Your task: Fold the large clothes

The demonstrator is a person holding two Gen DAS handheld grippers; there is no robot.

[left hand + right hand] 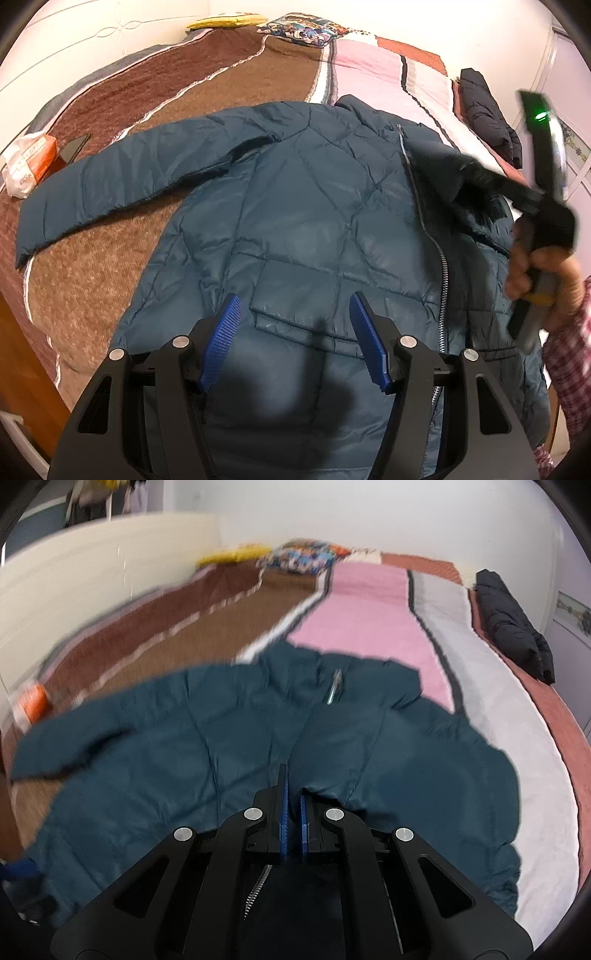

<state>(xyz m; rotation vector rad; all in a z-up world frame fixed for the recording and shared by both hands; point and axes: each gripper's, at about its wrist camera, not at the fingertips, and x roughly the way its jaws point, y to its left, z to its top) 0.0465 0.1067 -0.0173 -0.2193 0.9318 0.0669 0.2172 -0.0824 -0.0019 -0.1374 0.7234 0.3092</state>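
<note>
My left tongs (pixel 293 339) hang wide over the teal jacket (pixel 303 206). Right tongs (pixel 292 808) pinch its front edge; I'd fold it across flat, keeping the zipper (pixel 430 229) straight.

A teal quilted puffer jacket (pixel 207 746) lies spread on a bed whose striped blanket (pixel 354 605) runs brown, pink and grey. The right gripper (pixel 293 805) points down over it with its blue pads (pixel 283 812) nearly closed together, a fold of the jacket's fabric by the zipper (pixel 334 692) line pinched between them. A dark folded jacket (pixel 513 627) lies at the bed's right edge, with a patterned pillow (pixel 303 555) at the far end; the whole view is motion-blurred.
</note>
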